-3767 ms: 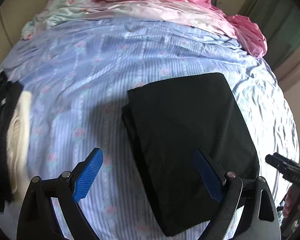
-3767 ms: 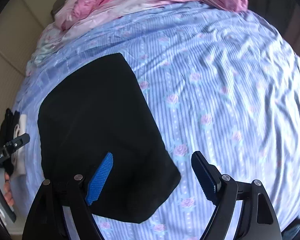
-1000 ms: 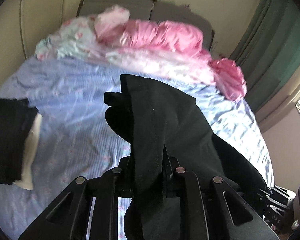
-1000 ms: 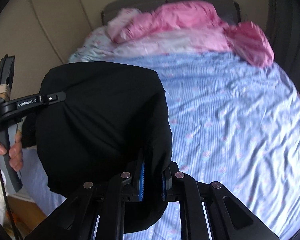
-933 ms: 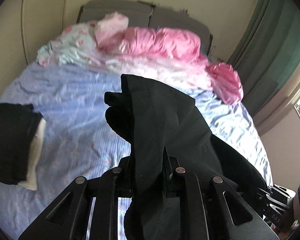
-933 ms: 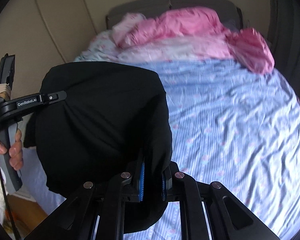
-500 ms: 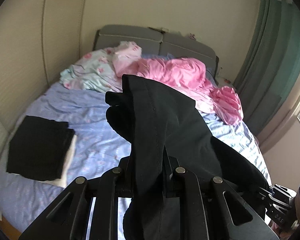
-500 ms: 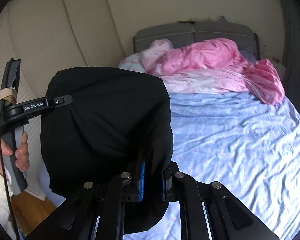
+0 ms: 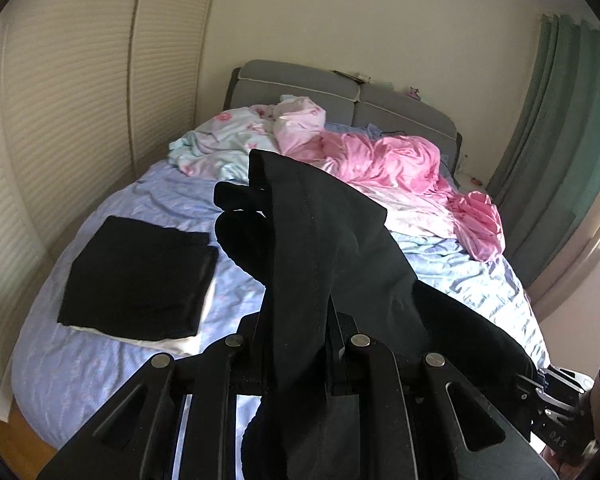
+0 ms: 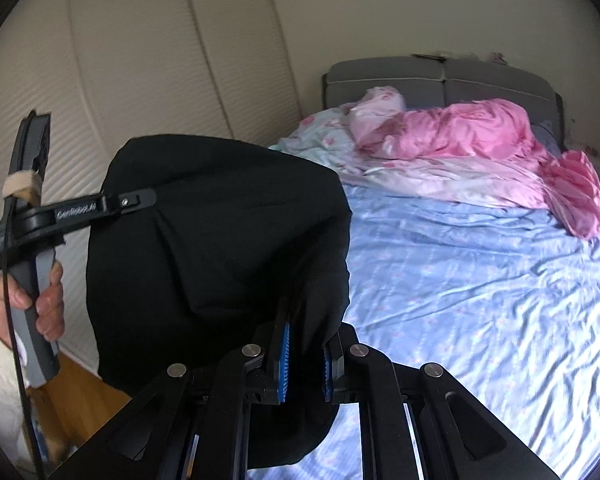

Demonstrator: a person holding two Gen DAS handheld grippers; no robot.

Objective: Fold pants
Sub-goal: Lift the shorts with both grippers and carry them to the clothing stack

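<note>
Between the jaws of the left gripper (image 9: 296, 344) a thick fold of the black pants (image 9: 320, 248) was clamped, the jaws narrow around it; the cloth rose ahead of them in a crest and covered both pads, so no pad surface could be seen in the left wrist view. Right of those jaws the fabric sagged away toward the right gripper, of which only a dark corner showed at the frame's lower right edge. Ahead and left of the jaws a folded black garment (image 9: 140, 276) lay on the bed (image 9: 480, 280), with something white beneath it showing only as a rim; what that was could not be made out. Farther ahead, pink bedding (image 9: 388, 160) was heaped before a grey headboard (image 9: 300, 80).

In the right wrist view the right gripper (image 10: 304, 364) pinched another part of the pants (image 10: 220, 240), jaws narrow, slivers of the blue pads (image 10: 286, 360) peeking out on either side of the cloth. Left of these jaws the garment bulged up in a dark dome, off the bed, hiding everything behind it. At its far left side the left gripper met the cloth, its tips lost in the black, the person's hand (image 10: 44, 296) gripping its handle. Blur softened that side of the frame.
</note>
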